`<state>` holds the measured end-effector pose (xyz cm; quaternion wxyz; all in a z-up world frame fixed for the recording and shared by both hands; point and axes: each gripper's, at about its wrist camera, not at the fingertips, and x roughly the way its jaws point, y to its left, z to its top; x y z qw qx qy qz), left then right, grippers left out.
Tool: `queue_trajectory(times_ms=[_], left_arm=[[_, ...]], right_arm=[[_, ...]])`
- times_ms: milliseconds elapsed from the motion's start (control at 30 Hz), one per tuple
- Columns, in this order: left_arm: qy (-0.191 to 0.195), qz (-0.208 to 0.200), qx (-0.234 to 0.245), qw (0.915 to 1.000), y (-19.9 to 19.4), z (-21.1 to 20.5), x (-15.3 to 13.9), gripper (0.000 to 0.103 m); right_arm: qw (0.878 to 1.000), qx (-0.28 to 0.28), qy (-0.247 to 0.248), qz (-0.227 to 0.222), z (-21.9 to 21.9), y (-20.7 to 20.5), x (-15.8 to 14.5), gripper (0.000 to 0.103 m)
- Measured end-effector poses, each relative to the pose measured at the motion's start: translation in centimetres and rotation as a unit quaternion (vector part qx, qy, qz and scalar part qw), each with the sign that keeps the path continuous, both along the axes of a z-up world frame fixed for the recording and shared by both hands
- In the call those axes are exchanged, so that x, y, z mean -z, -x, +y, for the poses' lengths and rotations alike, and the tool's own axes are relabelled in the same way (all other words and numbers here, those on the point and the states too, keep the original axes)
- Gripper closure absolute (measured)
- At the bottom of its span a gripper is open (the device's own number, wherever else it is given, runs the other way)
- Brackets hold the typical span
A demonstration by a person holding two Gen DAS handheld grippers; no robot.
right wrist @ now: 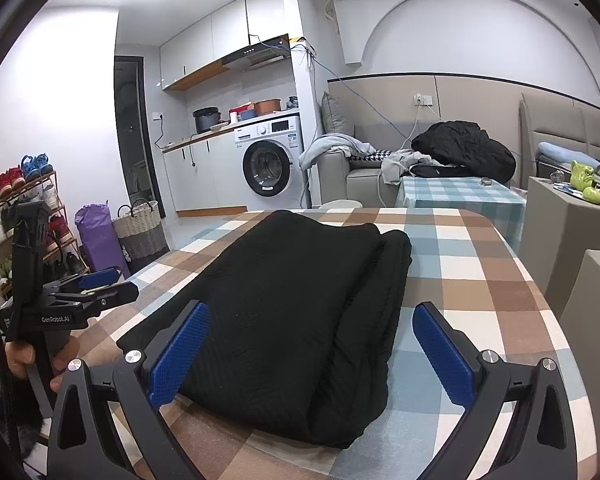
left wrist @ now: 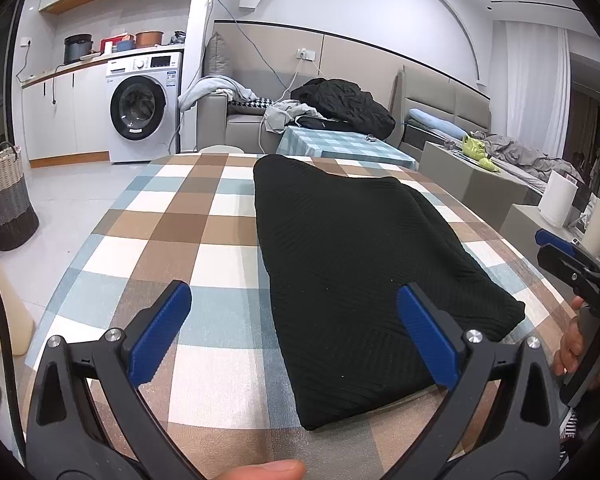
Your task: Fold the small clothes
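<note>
A black ribbed knit garment [left wrist: 348,272] lies folded lengthwise on the checked tablecloth [left wrist: 188,232]. In the right wrist view the garment [right wrist: 292,312] shows a doubled layer along its right side. My left gripper [left wrist: 294,308] is open and empty, just above the garment's near left edge. My right gripper [right wrist: 312,330] is open and empty, over the garment's near end. The right gripper also shows at the right edge of the left wrist view [left wrist: 560,252], and the left gripper at the left of the right wrist view [right wrist: 100,284].
A second table with a blue checked cloth [left wrist: 340,144] stands beyond the far edge. A sofa with a black jacket [left wrist: 344,100] is behind it. A washing machine [left wrist: 140,108], a woven basket [left wrist: 4,200] and a shoe rack [right wrist: 24,208] stand to the left.
</note>
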<state>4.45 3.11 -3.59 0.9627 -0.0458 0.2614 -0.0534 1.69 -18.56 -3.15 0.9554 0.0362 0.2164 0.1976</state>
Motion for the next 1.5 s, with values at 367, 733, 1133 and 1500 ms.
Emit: queue_trajectory(times_ms=[367, 733, 1133, 1500], left_arm=[[-0.001, 0.001, 0.001, 1.0, -0.14, -0.11, 0.05, 0.001], [-0.001, 0.001, 0.001, 1.0, -0.13, -0.15, 0.05, 0.001], [0.0, 0.001, 0.0, 1.0, -0.13, -0.18, 0.09, 0.001], [0.0, 0.002, 0.0, 1.0, -0.13, -0.15, 0.06, 0.001]], right_arm=[[1.0, 0.002, 0.001, 0.002, -0.01, -0.09, 0.08, 0.0], [1.0, 0.002, 0.0, 0.003, 0.03, -0.11, 0.15, 0.0], [1.0, 0.002, -0.001, 0.004, 0.1, -0.01, 0.32, 0.0], [1.0, 0.002, -0.001, 0.005, 0.17, 0.07, 0.51, 0.0]])
